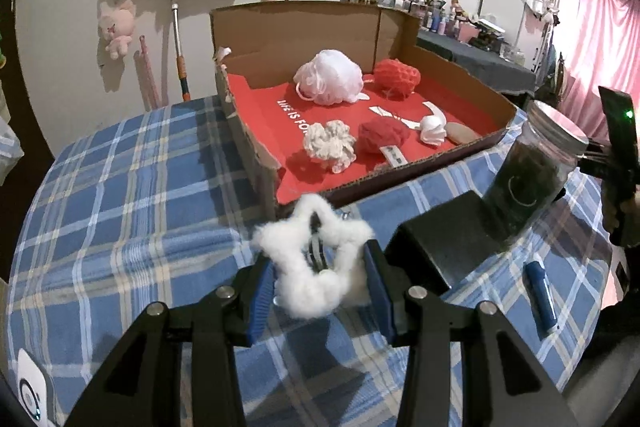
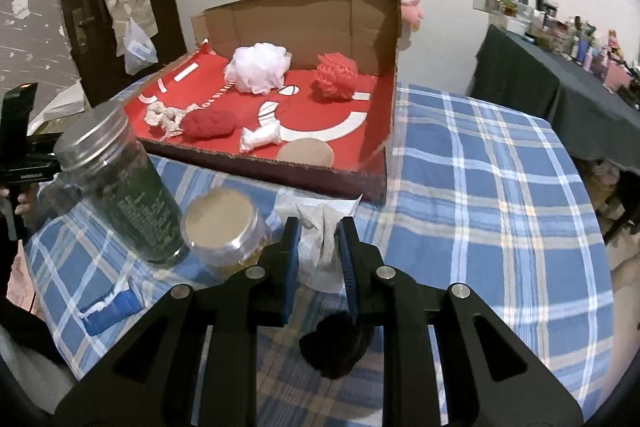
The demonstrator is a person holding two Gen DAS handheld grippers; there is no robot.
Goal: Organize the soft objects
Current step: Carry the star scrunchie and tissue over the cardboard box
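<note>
My left gripper [image 1: 318, 267] is shut on a white fluffy star-shaped clip [image 1: 312, 259], held above the checked cloth just in front of the cardboard box [image 1: 256, 147]. My right gripper [image 2: 318, 247] is shut on a crumpled white cloth [image 2: 324, 239], near the box's front wall [image 2: 280, 175]. Inside the red-lined box lie a white mesh pouf [image 1: 330, 77], a red mesh pouf [image 1: 396, 77], a cream scrunchie [image 1: 330, 145], a red scrunchie [image 1: 382, 135], a small white bundle [image 1: 432, 129] and a beige pad [image 1: 460, 133].
A dark jar with a metal lid [image 2: 120, 183] and a low jar with a beige lid [image 2: 222, 223] stand left of my right gripper. A blue object [image 2: 112, 307] lies beside them. A black block [image 1: 436, 247] sits right of my left gripper.
</note>
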